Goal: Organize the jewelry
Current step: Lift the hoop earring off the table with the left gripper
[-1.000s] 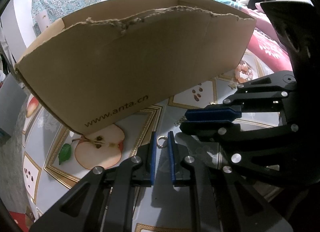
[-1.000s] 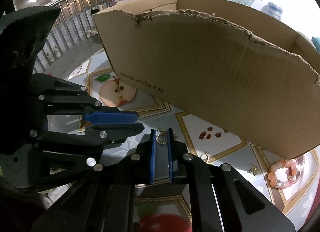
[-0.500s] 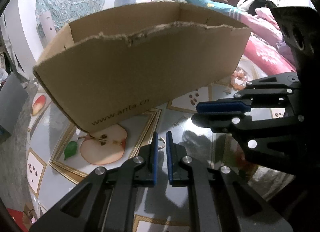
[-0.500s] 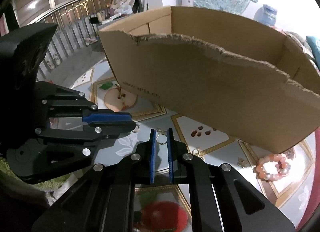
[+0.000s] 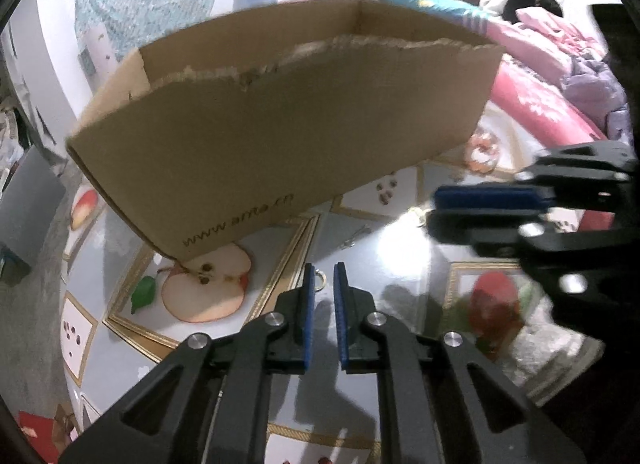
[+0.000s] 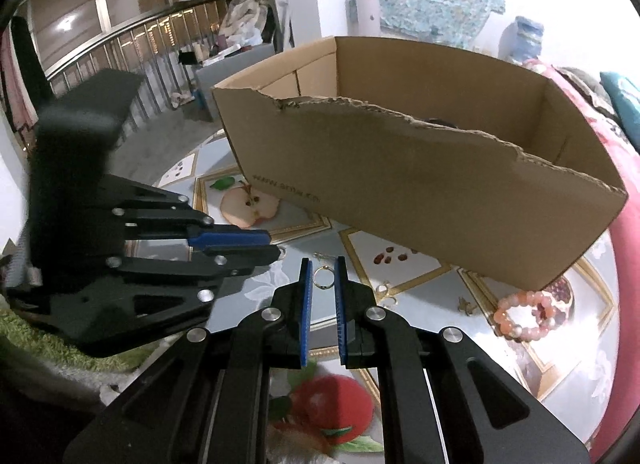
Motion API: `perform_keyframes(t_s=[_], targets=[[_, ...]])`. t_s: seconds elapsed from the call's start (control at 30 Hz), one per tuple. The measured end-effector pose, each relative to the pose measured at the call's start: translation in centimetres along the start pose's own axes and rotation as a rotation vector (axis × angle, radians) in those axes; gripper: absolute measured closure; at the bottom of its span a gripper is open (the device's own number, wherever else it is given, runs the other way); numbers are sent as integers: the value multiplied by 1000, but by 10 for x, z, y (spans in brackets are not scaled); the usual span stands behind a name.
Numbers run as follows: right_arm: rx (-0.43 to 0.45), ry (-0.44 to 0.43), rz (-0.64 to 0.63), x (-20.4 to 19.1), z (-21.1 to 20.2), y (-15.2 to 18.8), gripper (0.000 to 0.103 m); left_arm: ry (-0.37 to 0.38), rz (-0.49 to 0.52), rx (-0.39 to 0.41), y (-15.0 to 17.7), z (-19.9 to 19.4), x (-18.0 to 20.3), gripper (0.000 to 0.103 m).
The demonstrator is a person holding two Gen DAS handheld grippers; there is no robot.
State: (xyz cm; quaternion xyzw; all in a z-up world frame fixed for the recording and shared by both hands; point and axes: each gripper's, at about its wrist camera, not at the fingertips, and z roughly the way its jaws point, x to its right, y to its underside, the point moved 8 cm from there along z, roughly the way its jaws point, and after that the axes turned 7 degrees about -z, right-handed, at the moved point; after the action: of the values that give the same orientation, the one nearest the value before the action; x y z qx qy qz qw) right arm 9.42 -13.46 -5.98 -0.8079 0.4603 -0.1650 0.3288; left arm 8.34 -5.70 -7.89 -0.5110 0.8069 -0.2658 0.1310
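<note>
A torn brown cardboard box [image 5: 280, 143] [image 6: 420, 183] stands on the fruit-print table [image 5: 380, 248]. My left gripper [image 5: 321, 266] hangs in front of it with a small gold ring [image 5: 319, 279] between its blue pads; its jaws are opening slightly, and the ring lies against the left pad. From the right wrist view, that left gripper [image 6: 272, 246] shows side-on with the ring [image 6: 281, 252] at its tip. My right gripper [image 6: 323, 260] is shut on a second gold ring [image 6: 323, 278]. It appears at the right of the left wrist view [image 5: 432, 208].
A pink bead bracelet [image 6: 520, 316] [image 5: 482, 151] lies right of the box. Small gold earrings [image 6: 384, 290] [image 6: 466, 306] and a thin chain [image 5: 354, 238] lie loose on the table. Bedding [image 5: 540, 75] is behind on the right, and a railing [image 6: 120, 47] on the left.
Both views have risen and drawn back from the box, so its inside shows now. The two grippers have moved apart. Each ring has stayed between its pads.
</note>
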Motion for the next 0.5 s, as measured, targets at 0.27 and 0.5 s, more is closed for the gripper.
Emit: perform_keyframes(t_s=[0.27, 0.5], targets=[[9, 5, 24, 4, -4, 3, 94, -16, -12, -24, 0, 14, -5, 92], [14, -3, 29, 3, -4, 4, 94, -33, 4, -22, -2, 15, 0, 92]])
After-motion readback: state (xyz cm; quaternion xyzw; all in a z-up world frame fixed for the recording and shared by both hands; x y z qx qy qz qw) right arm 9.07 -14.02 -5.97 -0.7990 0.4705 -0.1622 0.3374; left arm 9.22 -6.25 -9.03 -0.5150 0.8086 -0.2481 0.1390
